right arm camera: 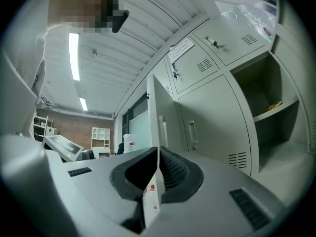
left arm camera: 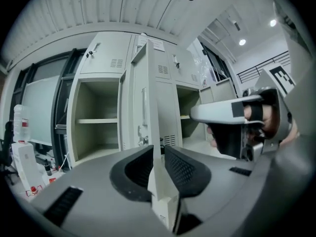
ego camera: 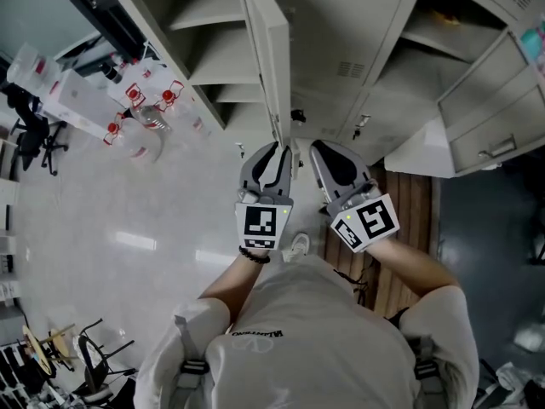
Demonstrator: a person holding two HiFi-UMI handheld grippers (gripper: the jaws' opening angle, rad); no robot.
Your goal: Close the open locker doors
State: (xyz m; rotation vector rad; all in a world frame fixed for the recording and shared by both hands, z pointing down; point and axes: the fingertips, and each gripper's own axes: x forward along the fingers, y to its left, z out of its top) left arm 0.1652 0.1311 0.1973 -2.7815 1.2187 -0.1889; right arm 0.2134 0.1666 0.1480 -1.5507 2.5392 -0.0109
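- Head view: the left gripper (ego camera: pixel 274 150) and right gripper (ego camera: pixel 326 153) are held side by side at the free edge of the centre door (ego camera: pixel 266 49), which stands swung fully out. The shelved compartment (ego camera: pixel 204 24) to its left and the far-right door (ego camera: pixel 490 118) are also open. By my judgement, the closing work all remains. The shirt print is illegible.
- Left gripper view: fingers released. The jaws are parted with the centre door (left arm camera: pixel 143 98) edge standing in the gap, and no clamping is evident.
- Right gripper view: fingers all but clenched, leaving only a slit, with nothing held. The centre door (right arm camera: pixel 165 117) stands just ahead. The paper notice (right arm camera: pixel 180 48) on an upper locker is unreadable.
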